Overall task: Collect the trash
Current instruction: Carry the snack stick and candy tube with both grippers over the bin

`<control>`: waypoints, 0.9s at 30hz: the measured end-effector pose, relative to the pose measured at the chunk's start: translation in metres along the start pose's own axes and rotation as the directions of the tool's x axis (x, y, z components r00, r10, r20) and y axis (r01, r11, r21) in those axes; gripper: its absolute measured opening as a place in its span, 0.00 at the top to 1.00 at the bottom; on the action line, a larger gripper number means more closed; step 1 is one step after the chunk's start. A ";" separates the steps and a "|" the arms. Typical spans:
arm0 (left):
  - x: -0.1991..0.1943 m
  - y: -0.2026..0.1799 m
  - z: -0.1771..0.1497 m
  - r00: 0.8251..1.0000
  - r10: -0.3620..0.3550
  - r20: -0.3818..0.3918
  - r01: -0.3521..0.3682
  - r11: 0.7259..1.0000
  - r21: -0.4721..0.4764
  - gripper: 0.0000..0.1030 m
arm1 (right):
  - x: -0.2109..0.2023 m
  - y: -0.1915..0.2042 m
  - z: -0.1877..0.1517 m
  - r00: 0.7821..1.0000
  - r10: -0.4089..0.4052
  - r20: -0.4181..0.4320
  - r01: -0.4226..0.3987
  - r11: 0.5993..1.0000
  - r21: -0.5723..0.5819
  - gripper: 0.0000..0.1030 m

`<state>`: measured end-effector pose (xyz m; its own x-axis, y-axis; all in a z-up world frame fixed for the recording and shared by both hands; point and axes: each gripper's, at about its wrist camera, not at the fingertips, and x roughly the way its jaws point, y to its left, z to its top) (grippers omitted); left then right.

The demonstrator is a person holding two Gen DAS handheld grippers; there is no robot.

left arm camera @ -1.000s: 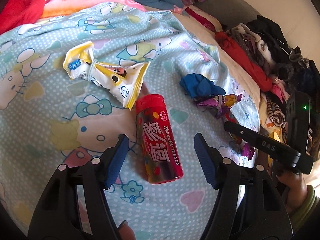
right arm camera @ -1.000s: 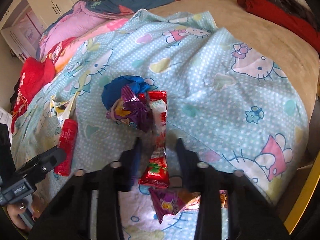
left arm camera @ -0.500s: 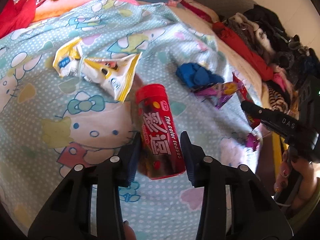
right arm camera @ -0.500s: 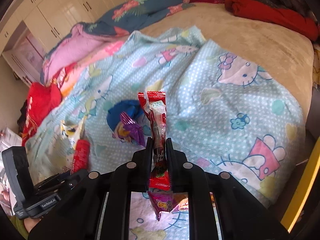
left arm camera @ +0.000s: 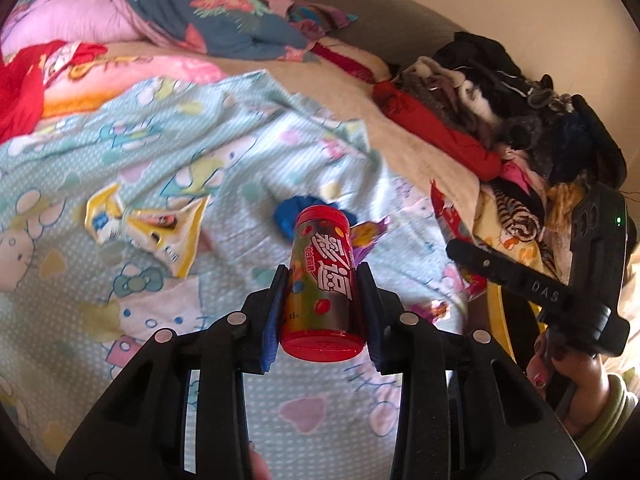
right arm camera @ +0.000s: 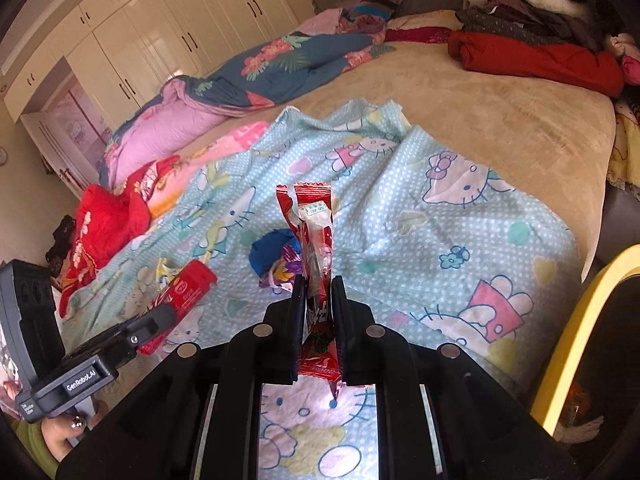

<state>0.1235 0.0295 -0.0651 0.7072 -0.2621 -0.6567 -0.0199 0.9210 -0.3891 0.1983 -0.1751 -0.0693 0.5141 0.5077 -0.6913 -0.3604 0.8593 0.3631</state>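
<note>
Left wrist view, left to right: red garment (left arm camera: 20, 88) at the far left edge, with pink and blue floral bedding (left arm camera: 224, 28) behind it; pale blue cartoon-print sheet (left arm camera: 120, 152) spread over the bed; crumpled yellow and white snack wrapper (left arm camera: 160, 232) lying on the sheet, left of centre; blue crumpled item (left arm camera: 288, 216) and purple wrapper (left arm camera: 372, 236) side by side on the sheet, partly hidden behind the tube; left gripper (left arm camera: 322, 300), jaws just closed, blue pads pressed on both sides of the red candy tube (left arm camera: 324, 280), tube clear of the sheet, its red end cap toward the camera; pile of dark and red clothes (left arm camera: 500, 112) along the right side of the bed; right gripper body at far right, held by a hand (left arm camera: 568, 380).

Right wrist view, left to right: left gripper with the red tube at lower left; red garment on the sheet; blue item and purple wrapper just ahead of the fingers; right gripper (right arm camera: 318, 312), jaws nearly together, clamped on a long red snack wrapper (right arm camera: 316, 240) that stands up between them, off the sheet; tan blanket (right arm camera: 500, 112); yellow rim (right arm camera: 572, 320) at the right edge, what it belongs to unclear.
</note>
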 end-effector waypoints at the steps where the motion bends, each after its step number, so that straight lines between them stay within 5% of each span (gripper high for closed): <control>1: -0.002 -0.003 0.001 1.000 -0.005 0.007 0.005 1.000 0.005 0.74 | -0.005 0.000 0.000 1.000 0.003 0.008 -0.003 1.000 0.002 0.87; 27: -0.025 -0.076 0.005 0.992 -0.108 0.068 0.099 0.988 0.120 0.74 | -0.078 -0.021 -0.011 0.993 -0.005 0.121 0.000 0.999 0.047 0.87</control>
<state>0.1103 -0.0324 -0.0158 0.7515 -0.3397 -0.5656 0.1355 0.9184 -0.3716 0.1575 -0.2337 -0.0301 0.6067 0.5068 -0.6124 -0.3233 0.8611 0.3923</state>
